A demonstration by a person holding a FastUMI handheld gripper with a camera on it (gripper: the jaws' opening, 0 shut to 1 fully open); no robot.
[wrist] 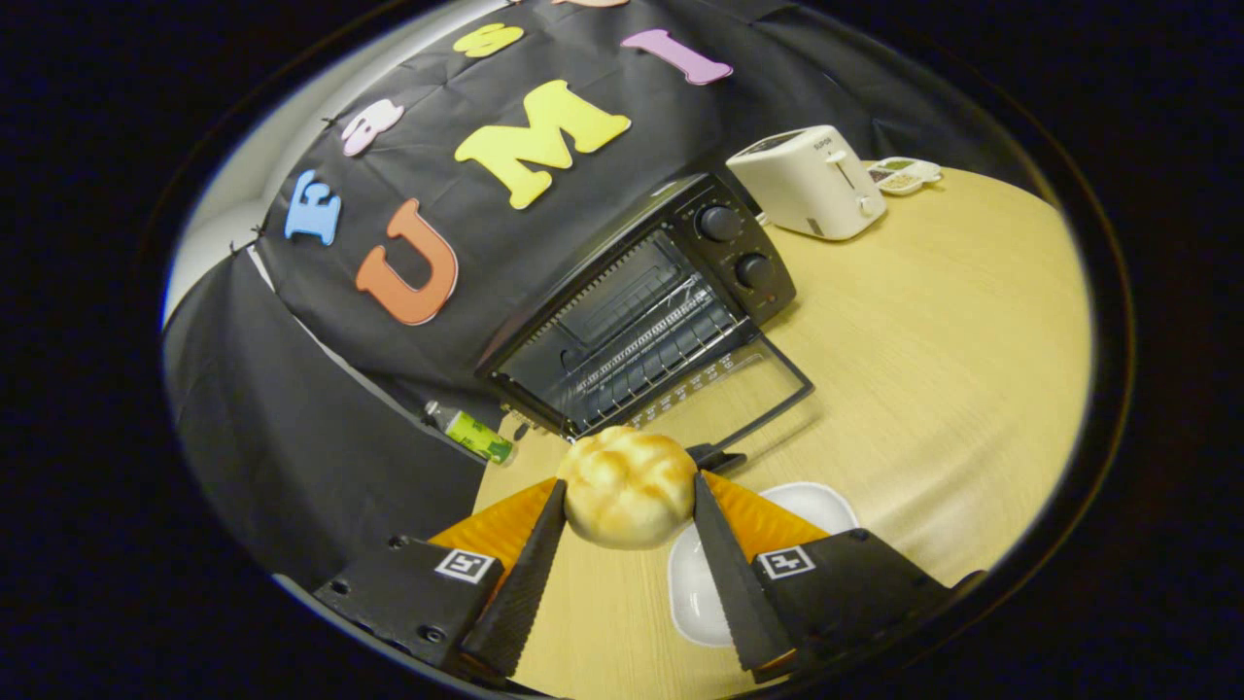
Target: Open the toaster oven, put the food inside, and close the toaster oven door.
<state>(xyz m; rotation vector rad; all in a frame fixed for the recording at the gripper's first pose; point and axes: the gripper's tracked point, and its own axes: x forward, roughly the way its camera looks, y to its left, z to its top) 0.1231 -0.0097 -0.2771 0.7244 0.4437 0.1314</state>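
Bun [628, 489], golden and crackle-topped, sits clamped between both fingers of the gripper [628, 501], lifted above the wooden table [923, 331]; its underside is cut off by the finger edges. White plate [826, 506] lies on the table at about 4 o'clock from the bun, mostly hidden behind the right-hand finger. Toaster oven [651, 301] stands beyond the bun at about 12 o'clock, door [748, 384] dropped open flat toward the gripper, its handle partly hidden behind the bun. Wire rack [651, 350] shows inside; deeper interior is dark and hard to make out. Two knobs [736, 246] on the oven's panel. Small green bottle [473, 433] at 10 o'clock from the bun, at the table edge, label unreadable. Farther off at 1 o'clock, a white pop-up toaster [809, 182], with a small pale device [904, 176] behind it, too small to identify.
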